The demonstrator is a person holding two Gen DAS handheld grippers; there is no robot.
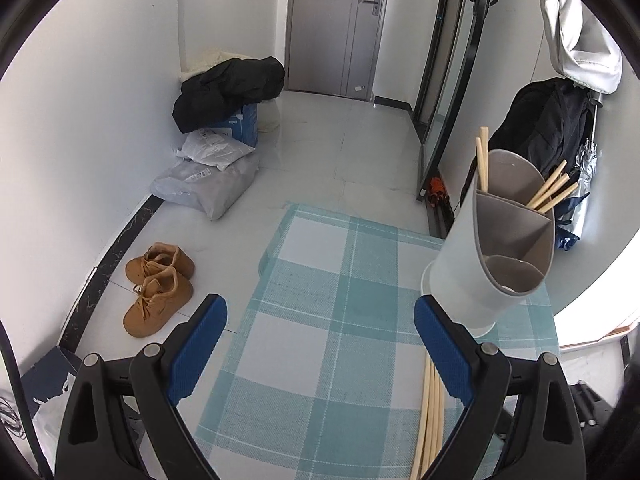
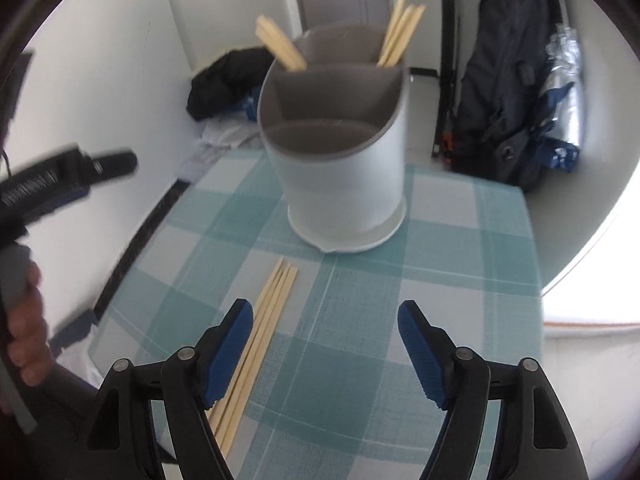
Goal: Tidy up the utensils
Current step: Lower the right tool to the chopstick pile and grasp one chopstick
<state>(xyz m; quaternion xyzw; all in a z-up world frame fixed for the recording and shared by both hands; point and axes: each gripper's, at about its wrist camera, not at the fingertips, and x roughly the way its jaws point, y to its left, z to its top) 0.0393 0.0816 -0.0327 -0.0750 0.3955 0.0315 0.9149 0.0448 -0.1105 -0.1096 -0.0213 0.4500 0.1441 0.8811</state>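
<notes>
A white utensil holder (image 2: 344, 168) with grey inner compartments stands on a teal checked tablecloth (image 2: 360, 360). Chopsticks stick out of its two rear compartments, at the left (image 2: 280, 48) and at the right (image 2: 400, 36); the front compartment looks empty. Several loose chopsticks (image 2: 260, 336) lie on the cloth in front of the holder. My right gripper (image 2: 324, 316) is open just above them, its left finger beside the bundle. My left gripper (image 1: 320, 312) is open and empty; the holder (image 1: 492, 256) is to its right and the loose chopsticks (image 1: 432, 412) lie under its right finger.
The table's left edge drops to a tiled floor with brown boots (image 1: 158, 292), plastic bags (image 1: 208, 184) and a black jacket on a box (image 1: 228, 92). A black backpack (image 2: 508, 92) stands behind the table at the right. The left gripper (image 2: 60, 180) and a hand show blurred at the left.
</notes>
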